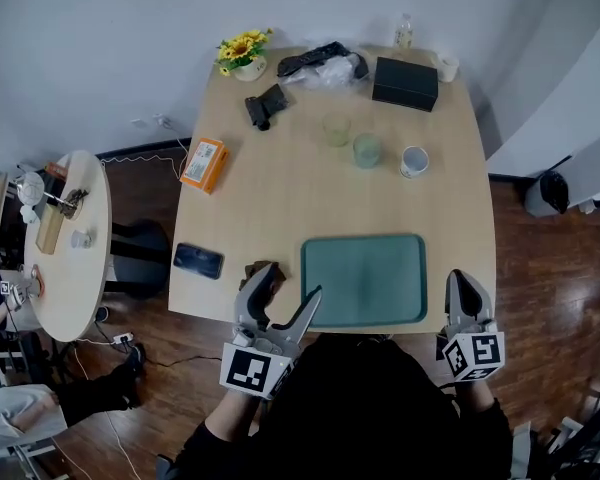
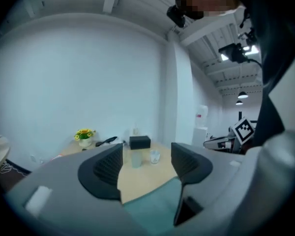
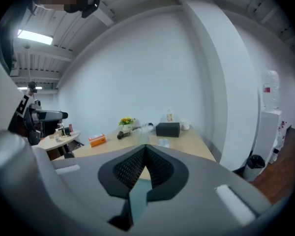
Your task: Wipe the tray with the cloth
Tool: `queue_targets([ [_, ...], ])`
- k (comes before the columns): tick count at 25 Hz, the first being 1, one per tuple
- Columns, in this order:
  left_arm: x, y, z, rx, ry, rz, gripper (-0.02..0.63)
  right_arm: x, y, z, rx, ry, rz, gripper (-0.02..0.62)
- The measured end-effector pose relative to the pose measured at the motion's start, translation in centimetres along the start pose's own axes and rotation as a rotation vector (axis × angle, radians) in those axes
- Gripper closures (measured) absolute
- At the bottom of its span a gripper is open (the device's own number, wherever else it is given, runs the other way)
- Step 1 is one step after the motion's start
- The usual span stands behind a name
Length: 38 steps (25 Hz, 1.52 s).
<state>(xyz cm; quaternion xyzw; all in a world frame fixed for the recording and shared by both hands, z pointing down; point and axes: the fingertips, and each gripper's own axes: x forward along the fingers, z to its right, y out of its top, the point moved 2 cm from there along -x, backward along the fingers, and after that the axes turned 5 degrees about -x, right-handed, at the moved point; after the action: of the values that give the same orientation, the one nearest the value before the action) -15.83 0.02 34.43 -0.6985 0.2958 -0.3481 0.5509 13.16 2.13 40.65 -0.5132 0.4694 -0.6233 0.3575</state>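
Head view: tray point(image 1: 365, 279) lies flat, long axis running left-right.

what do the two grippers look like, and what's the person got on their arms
The left gripper and right gripper are grey, each with two tapering jaws lined with black ribbed pads. Each carries a white cube printed with black square markers. The sleeves are black.

The teal rectangular tray point(image 1: 364, 280) lies flat by the near edge of the pale wooden surface point(image 1: 280, 198), with the dark crumpled cloth point(image 1: 251, 268) just beside its left side.
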Motion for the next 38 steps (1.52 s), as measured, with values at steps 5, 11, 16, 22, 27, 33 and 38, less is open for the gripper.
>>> queue_targets([
  [5,2.0,4.0,4.2,-0.005,-0.094,0.122,0.373,-1.1,7.9,-3.0,-0.065,0.082,0.192,0.594],
  [11,2.1,4.3,6.7,0.01,-0.158,0.133,0.535,-2.4,12.7,-6.2,-0.145,0.176,0.347,0.594],
  [16,2.0,4.0,6.9,-0.002,-0.165,0.122,0.549,-2.7,12.5,-7.3,-0.143,0.221,0.357,0.594],
  [22,1.9,4.0,6.8,-0.005,-0.148,0.129,0.549,-2.5,12.9,-7.1,-0.146,0.212,0.375,0.594],
  [27,1.8,3.9,6.8,-0.003,-0.146,0.12,0.549,-2.6,13.0,-7.8,-0.158,0.233,0.387,0.594],
  [33,2.0,3.7,6.8,-0.007,-0.148,0.113,0.548,-2.5,11.9,-7.8,-0.12,0.238,0.325,0.594],
  [38,2.1,3.6,6.7,-0.007,-0.147,0.111,0.549,-2.3,11.7,-7.8,-0.123,0.239,0.318,0.594],
])
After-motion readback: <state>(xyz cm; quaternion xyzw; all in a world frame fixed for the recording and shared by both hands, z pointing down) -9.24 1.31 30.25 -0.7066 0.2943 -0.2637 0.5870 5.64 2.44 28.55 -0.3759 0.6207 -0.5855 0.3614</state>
